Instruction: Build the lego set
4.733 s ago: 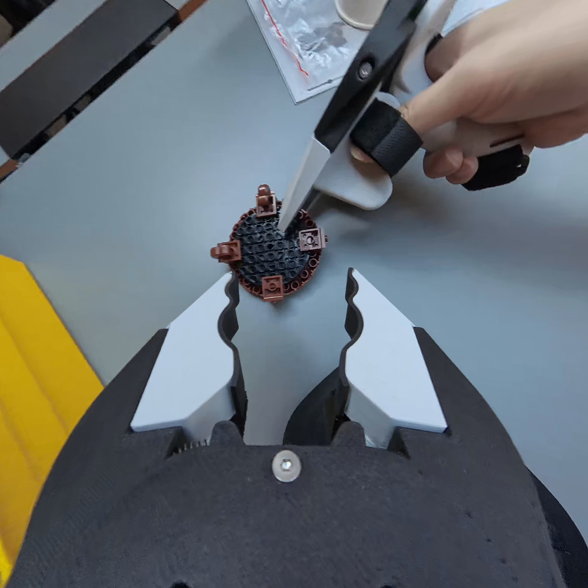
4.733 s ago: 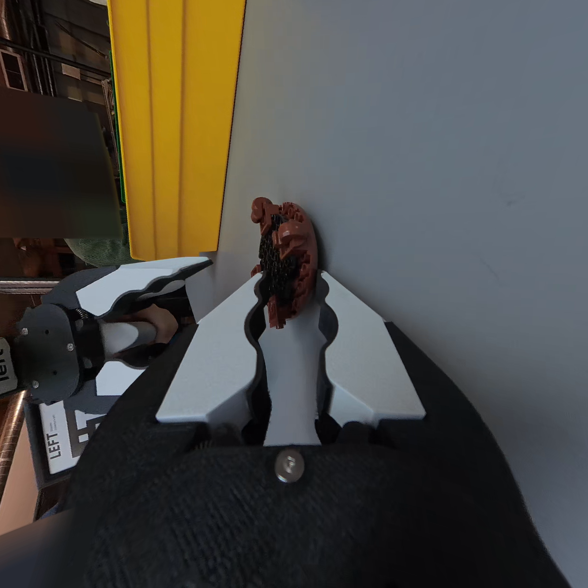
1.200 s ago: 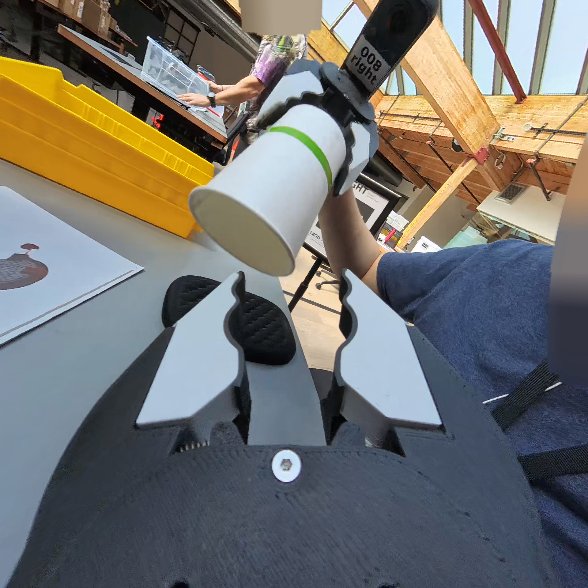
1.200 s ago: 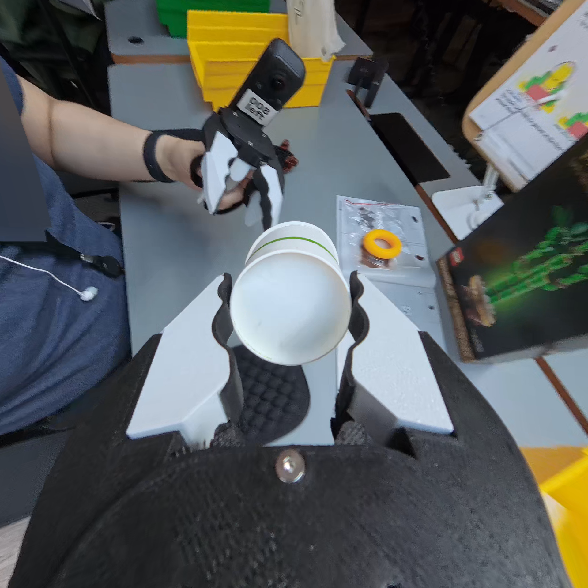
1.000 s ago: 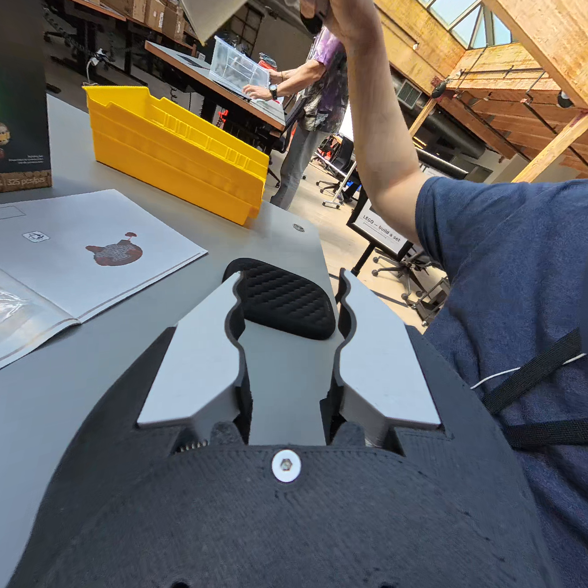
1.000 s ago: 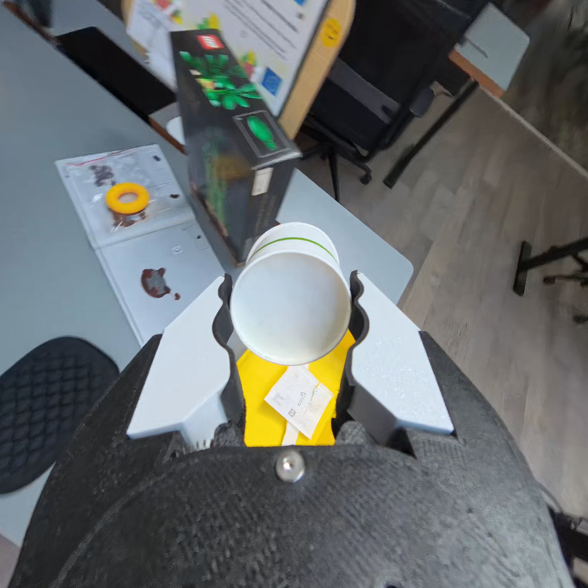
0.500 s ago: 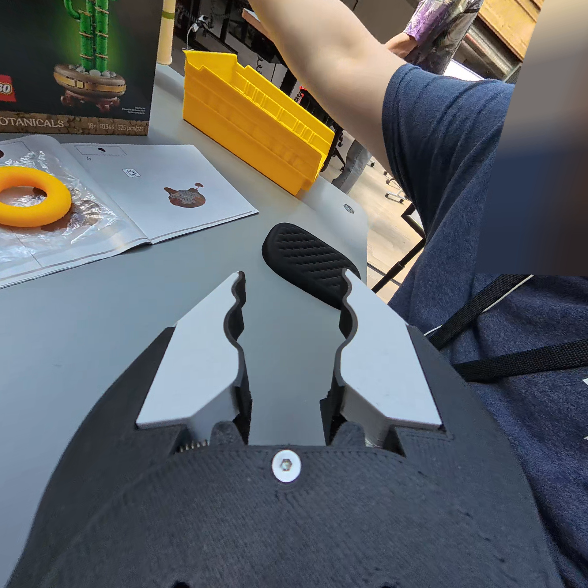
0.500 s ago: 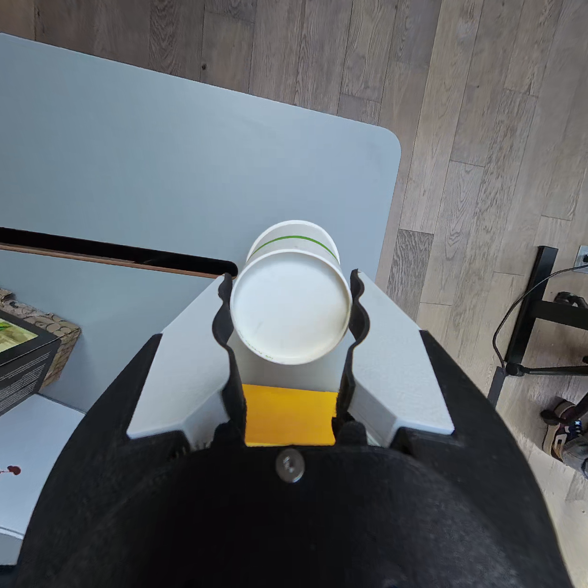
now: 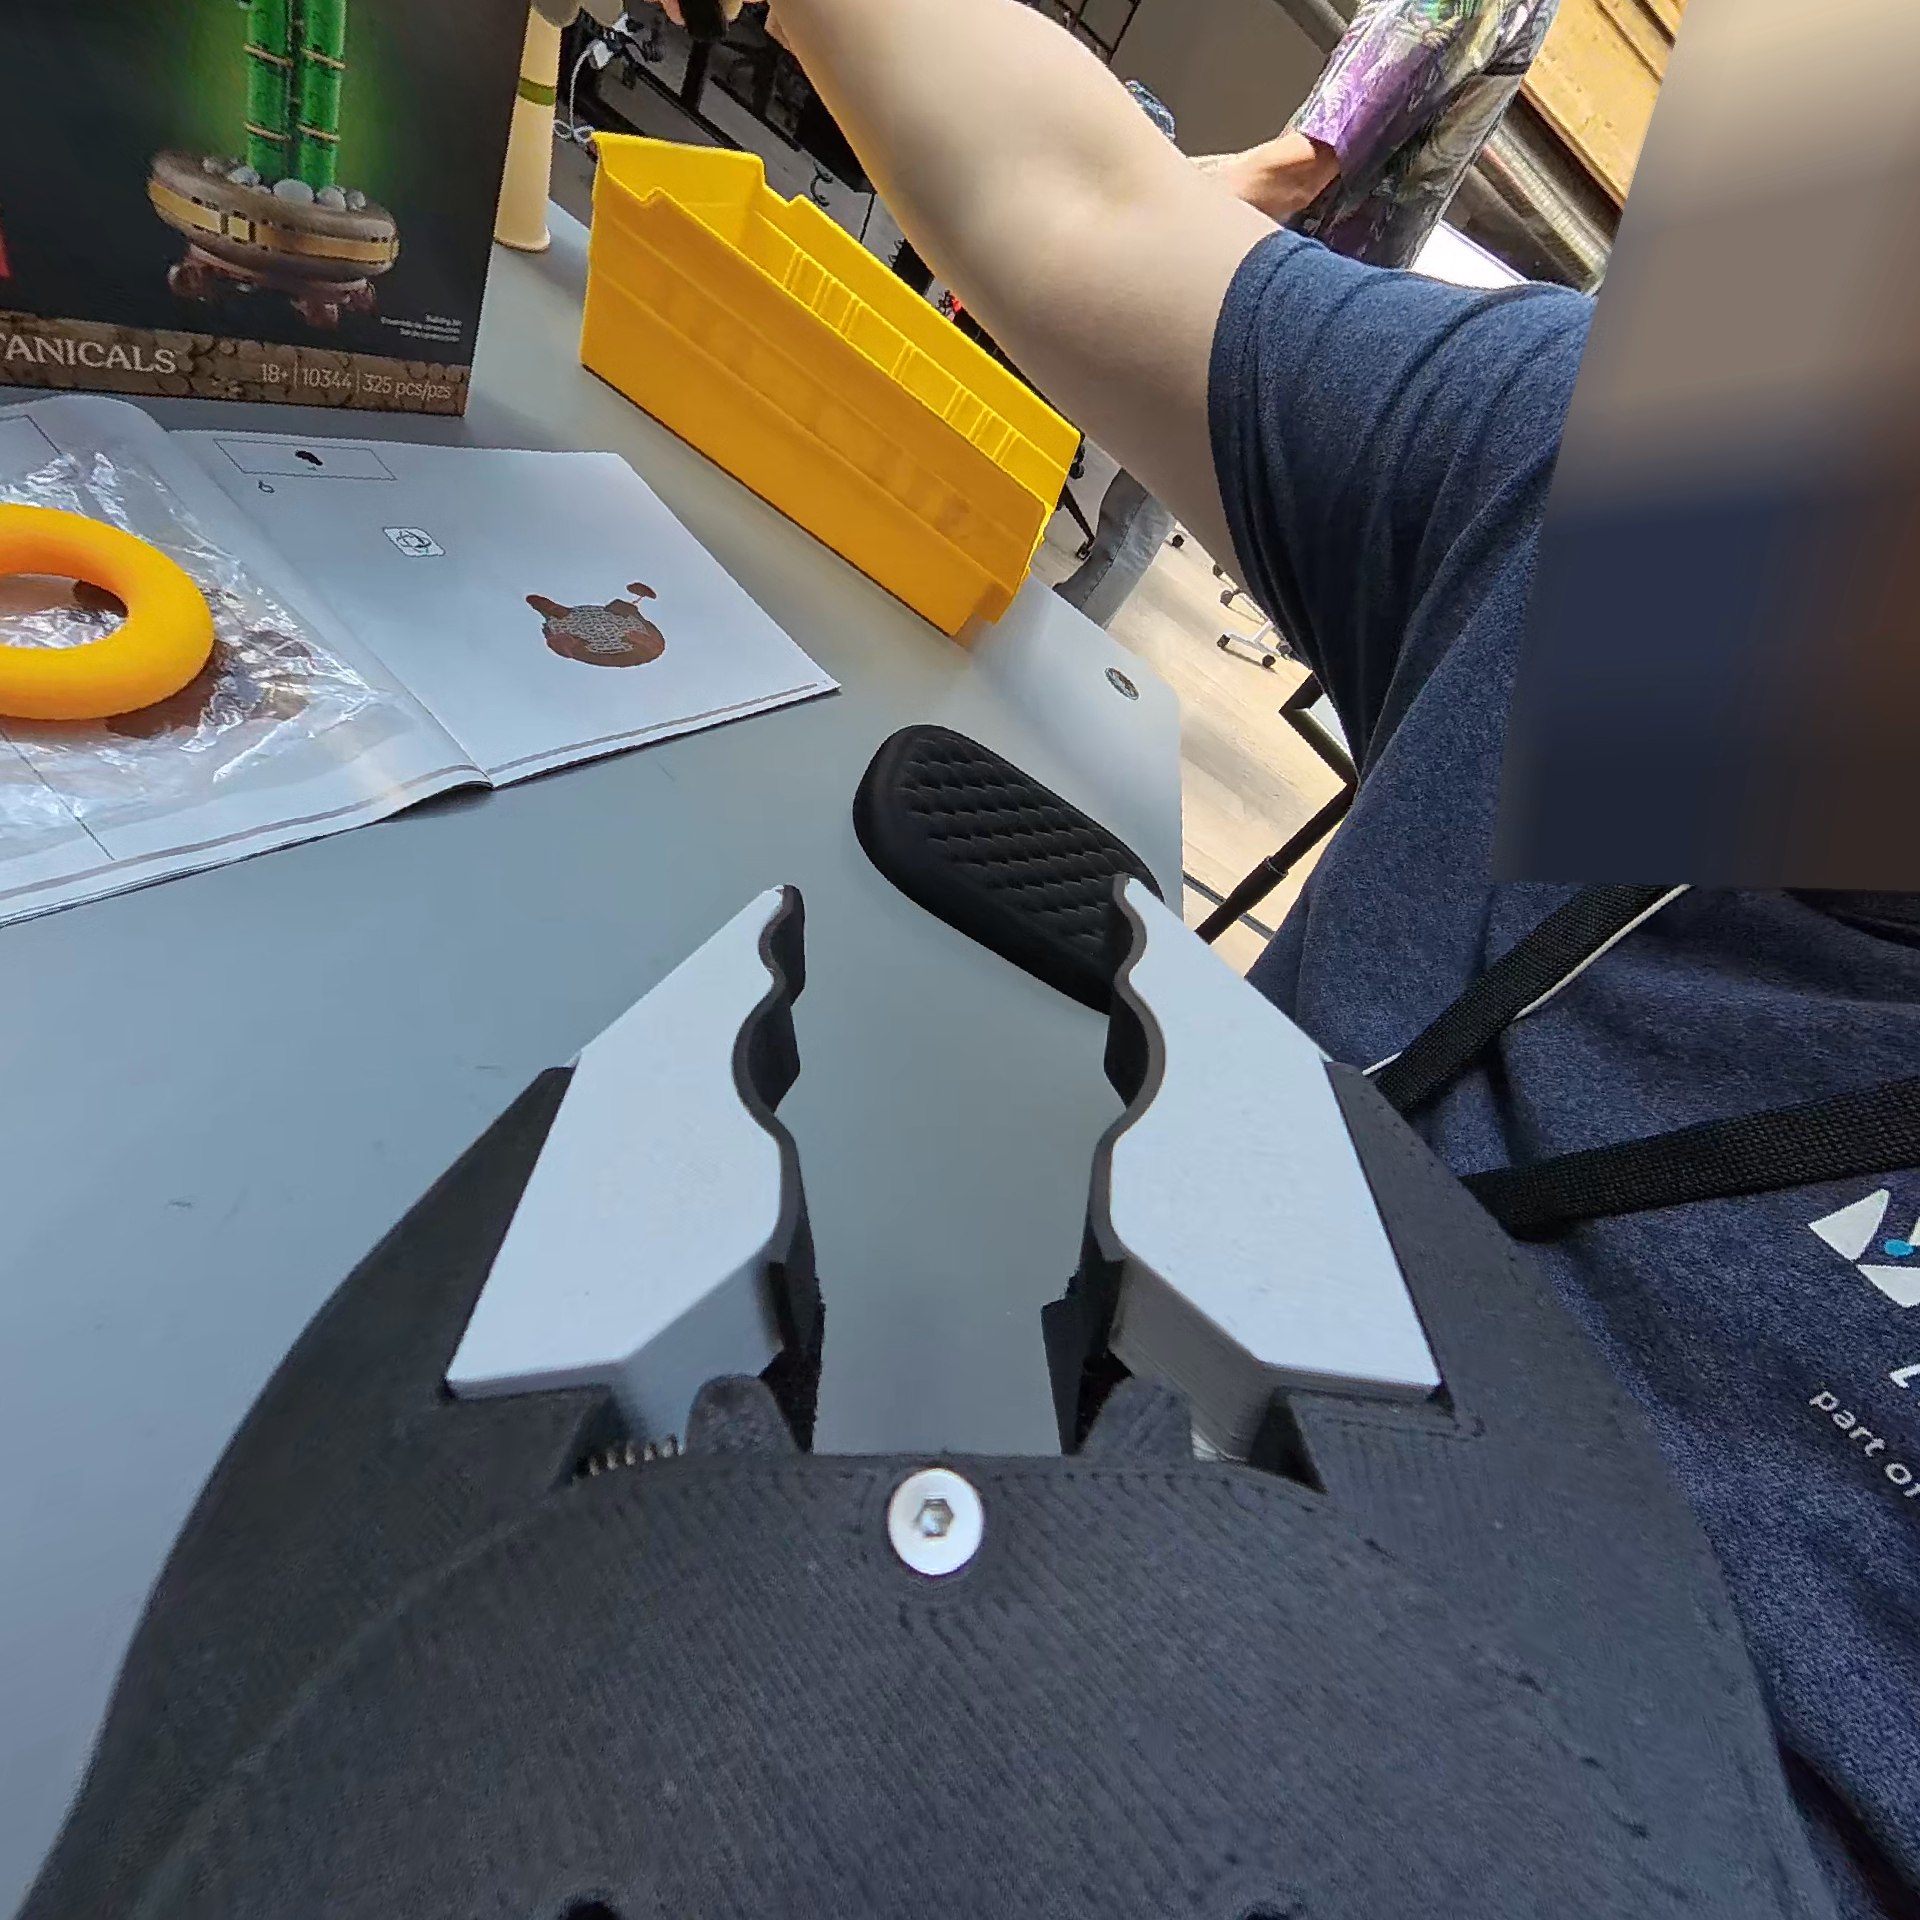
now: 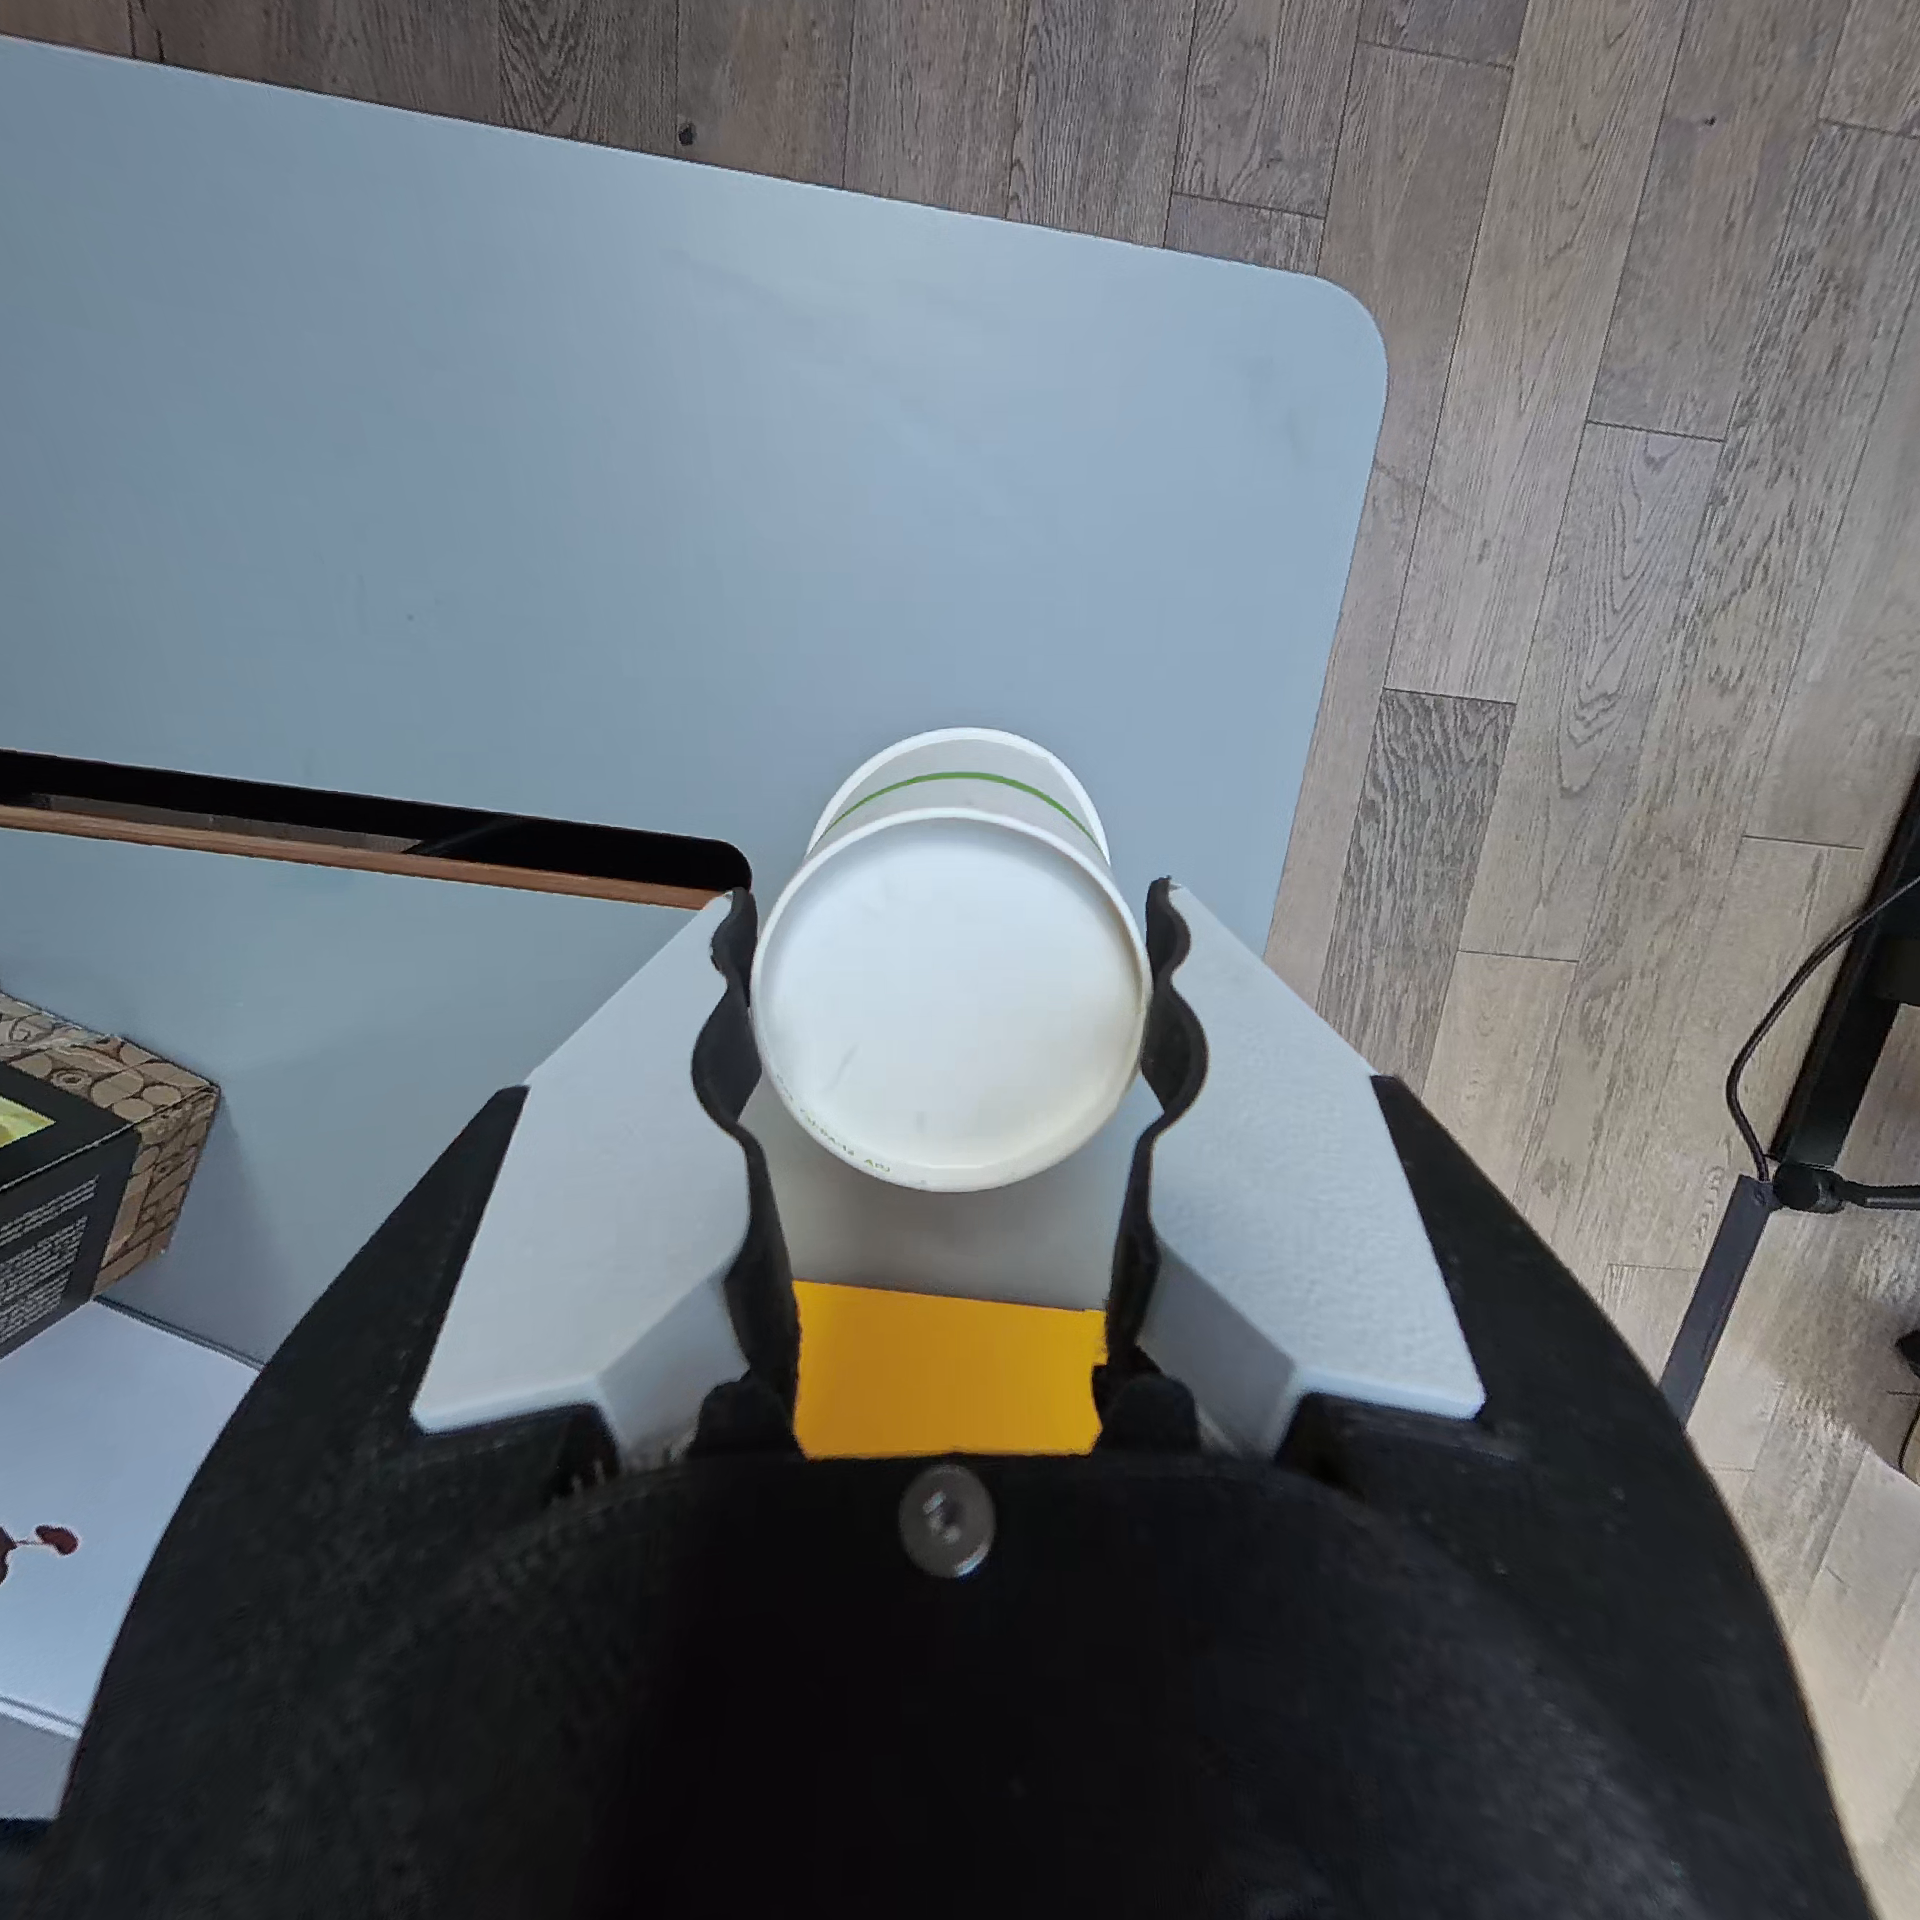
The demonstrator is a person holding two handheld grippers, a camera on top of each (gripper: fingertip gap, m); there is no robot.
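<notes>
Right gripper (image 10: 951, 997) pinches a white paper cup (image 10: 948, 1003) above the grey table (image 10: 623, 468). Left gripper (image 9: 951, 997) is spread, empty. Judging by the open instruction booklet (image 9: 468, 582) at 11 o'clock, building has barely begun.

A grey counter (image 9: 312, 1039) carries an open instruction booklet (image 9: 499, 613) at far left, a boxed set (image 9: 239, 197) standing behind it, a yellow bin (image 9: 821, 384) to the right, and a black textured pad (image 9: 997, 842) near the right edge.

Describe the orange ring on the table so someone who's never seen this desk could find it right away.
Start at the black Lego box standing on the grey table. In front of it an instruction booklet lies open, with a clear plastic bag on its left page. The orange ring sits on that bag, the only doughnut-shaped thing there.
</notes>
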